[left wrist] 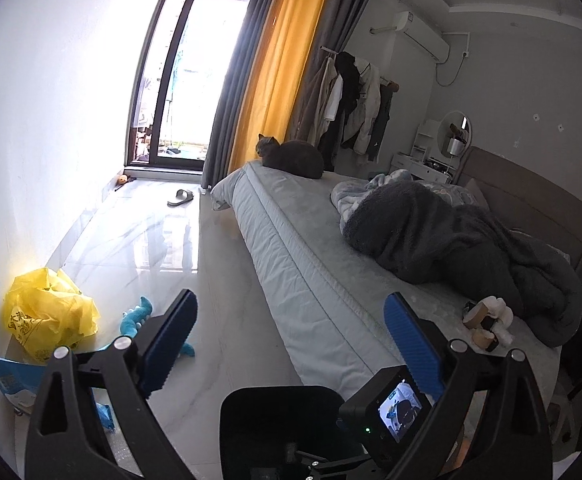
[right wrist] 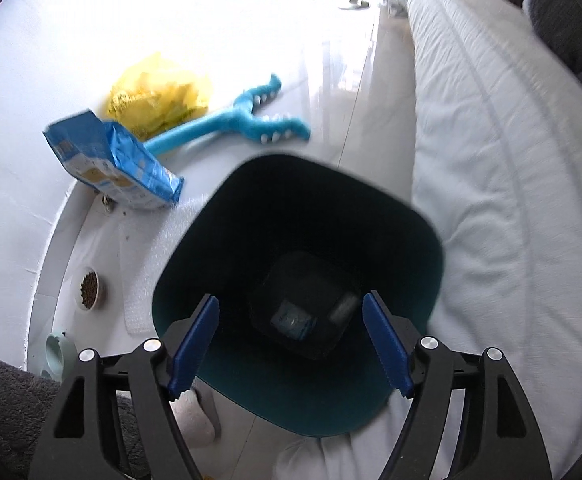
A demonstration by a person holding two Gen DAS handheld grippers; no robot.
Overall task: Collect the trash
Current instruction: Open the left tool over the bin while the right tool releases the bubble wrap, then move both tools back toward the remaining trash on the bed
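Right hand-held gripper (right wrist: 291, 344) spread, empty, above dark bin (right wrist: 427, 240): wrapper (right wrist: 293, 318) lies at bin bottom. Left hand-held gripper (left wrist: 287, 344) spread, empty. Yellow bag (left wrist: 47, 312) on floor, likely next

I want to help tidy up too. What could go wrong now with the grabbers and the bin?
The right gripper hangs open over the dark bin; if it bumps the rim, the bin could tip.
The blue toy lies beside the yellow bag and the blue packet. It might get grabbed as trash by mistake.
The cat on the bed could jump down and get in the way.
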